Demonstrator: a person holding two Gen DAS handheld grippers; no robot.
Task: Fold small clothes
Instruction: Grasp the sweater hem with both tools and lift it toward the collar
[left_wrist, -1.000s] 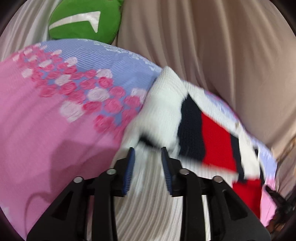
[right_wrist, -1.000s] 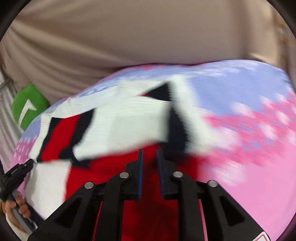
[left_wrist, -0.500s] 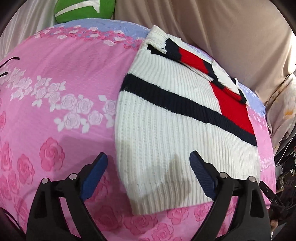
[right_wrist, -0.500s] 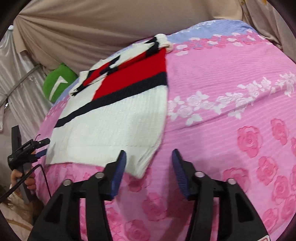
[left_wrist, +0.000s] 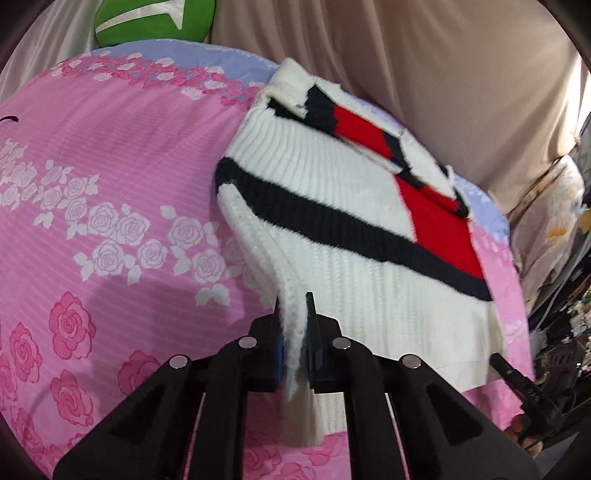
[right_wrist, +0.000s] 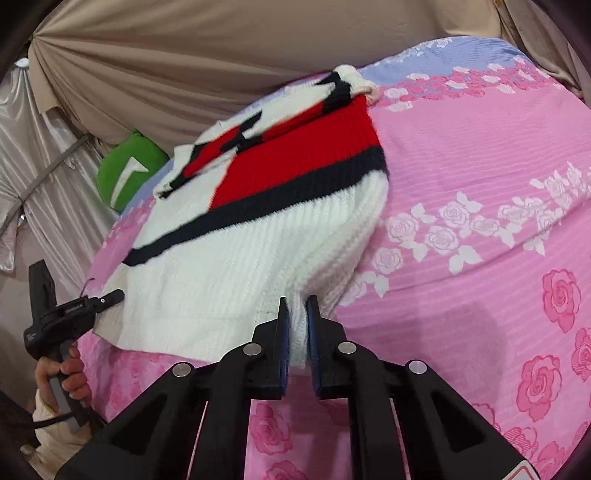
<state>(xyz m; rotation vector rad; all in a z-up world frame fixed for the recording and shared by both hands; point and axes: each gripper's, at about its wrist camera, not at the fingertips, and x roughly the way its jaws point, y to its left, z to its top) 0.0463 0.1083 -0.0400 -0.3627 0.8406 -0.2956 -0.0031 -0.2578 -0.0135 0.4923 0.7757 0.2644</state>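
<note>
A small white knit sweater with a navy stripe and red panels lies on a pink rose-print bedsheet. Its sleeves are folded across the top. My left gripper is shut on the sweater's near left hem corner, lifted off the sheet. In the right wrist view my right gripper is shut on the sweater's near right hem corner, also raised. The other gripper and the hand holding it show at the left.
A green cushion lies at the bed's far left corner; it also shows in the right wrist view. Beige curtain hangs behind the bed. Clutter stands off the bed's right edge.
Half a second ago both grippers were open above the flat hem. Both have since closed on the hem corners and lifted them.
</note>
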